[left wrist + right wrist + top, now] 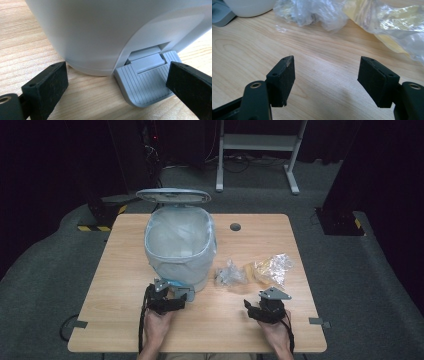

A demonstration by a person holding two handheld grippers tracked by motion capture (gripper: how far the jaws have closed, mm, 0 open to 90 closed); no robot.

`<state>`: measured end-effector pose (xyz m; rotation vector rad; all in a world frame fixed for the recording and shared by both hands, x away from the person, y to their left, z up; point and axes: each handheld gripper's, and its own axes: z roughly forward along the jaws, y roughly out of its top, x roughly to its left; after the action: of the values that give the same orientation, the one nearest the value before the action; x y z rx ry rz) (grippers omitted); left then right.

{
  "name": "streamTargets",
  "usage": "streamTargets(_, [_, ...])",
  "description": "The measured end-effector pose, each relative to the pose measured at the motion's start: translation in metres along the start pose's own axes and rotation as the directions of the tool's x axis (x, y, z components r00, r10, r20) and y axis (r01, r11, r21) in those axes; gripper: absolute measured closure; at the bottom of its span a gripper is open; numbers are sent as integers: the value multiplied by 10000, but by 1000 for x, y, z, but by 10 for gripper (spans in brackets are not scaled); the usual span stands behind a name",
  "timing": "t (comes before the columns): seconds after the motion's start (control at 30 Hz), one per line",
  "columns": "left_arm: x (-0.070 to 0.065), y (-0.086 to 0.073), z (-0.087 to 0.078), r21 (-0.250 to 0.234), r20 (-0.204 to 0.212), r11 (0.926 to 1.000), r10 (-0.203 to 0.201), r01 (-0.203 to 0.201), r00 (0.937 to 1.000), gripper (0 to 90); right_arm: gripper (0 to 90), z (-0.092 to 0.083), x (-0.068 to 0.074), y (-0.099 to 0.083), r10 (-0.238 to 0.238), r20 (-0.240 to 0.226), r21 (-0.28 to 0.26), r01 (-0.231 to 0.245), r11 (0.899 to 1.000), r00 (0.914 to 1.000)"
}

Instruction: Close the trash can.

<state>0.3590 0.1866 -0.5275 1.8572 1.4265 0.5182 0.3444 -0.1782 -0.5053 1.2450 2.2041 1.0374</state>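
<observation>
One bin (180, 247) and two crumpled bags (260, 270) sit on the bench (110, 285). Left gripper (117, 82) and right gripper (327, 77) both hover low, jaws apart.

The right gripper (325, 80) is hovering low over the wooden table (244, 47), its two black jaws standing wide apart with bare wood grain showing between them and nothing held. Beyond the jaws, a crumpled piece of clear plastic wrap (312, 11) is lying on the table, and just beside it, toward the upper right, a yellowish crinkled plastic wrapper (392, 22) is spreading across the corner and catching the light. At the upper left, the rounded white base of a bin (249, 7) is sitting on the wood, with a grey pedal (220, 15) sticking out at the edge.
</observation>
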Motion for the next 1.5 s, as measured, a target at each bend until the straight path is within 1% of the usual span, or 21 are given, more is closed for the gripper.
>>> streamTargets(0.07, [0,0,0,9,33,10000,-24,23,10000,42,304,0,2,1,-317,-46,83,317,9995,9995])
streamTargets(0.13, [0,0,0,3,30,10000,-27,27,10000,42,309,-1,4,2,-390,-133,115,392,9992,9992])
streamTargets(0.17, [0,0,0,15,78,10000,-75,75,9999,42,313,-2,4,2,-401,-135,97,402,9991,9991])
streamTargets(0.23, [1,0,0,22,36,10000,-64,64,10000,42,316,-5,5,4,-398,-68,29,399,9992,9992])
streamTargets(0.3, [1,0,0,20,36,10000,-68,68,10000,42,317,-7,5,6,-371,-97,-35,370,9993,9993])
streamTargets(0.33, [2,0,0,117,44,9999,39,-39,10000,42,319,-8,6,8,-357,-114,-63,357,9993,9993])
streamTargets(0.4, [2,0,0,116,47,9999,37,-38,10000,42,325,-9,5,10,-363,-157,-134,361,9993,9992])
streamTargets(0.47, [1,0,0,95,43,10000,10,-11,10000,42,331,-9,4,11,-313,-264,-186,308,9994,9992])
streamTargets(0.57, [1,0,0,92,48,10000,6,-6,10000,41,331,-6,1,15,-261,-354,-52,259,9997,9990])
streamTargets(0.63, [2,0,0,100,46,9999,16,-17,10000,41,331,-7,0,18,-194,-588,-143,186,9997,9981])
streamTargets(0.67, [1,0,0,23,34,10000,-72,72,10000,42,332,-8,0,19,-157,-679,-245,141,9996,9976])
streamTargets(0.87, [0,0,0,17,34,10000,-83,83,10000,45,343,-6,6,30,-188,-906,-546,139,9984,9957])
streamTargets(1.0, [1,0,0,22,36,10000,-78,77,10000,45,350,-2,12,37,-385,-975,-440,343,9984,9945])
streamTargets(1.1, [1,0,0,18,50,10000,-73,73,10000,46,356,1,13,41,-488,-940,-515,441,9977,9944])
streamTargets(1.17, [0,0,0,12,85,9999,-111,111,9999,47,358,2,12,43,-376,-957,-560,324,9979,9947])
streamTargets(1.27, [0,0,0,19,84,9999,-103,103,9999,48,358,2,10,46,-168,-1118,-614,100,9981,9936])
streamTargets(1.4, [0,0,0,19,86,9999,-102,102,9999,48,357,4,7,53,-78,-1271,-687,-9,9976,9919])
streamTargets(1.5, [0,0,0,15,88,9999,-106,105,9999,48,355,7,5,58,-27,-1269,-762,-71,9971,9919])
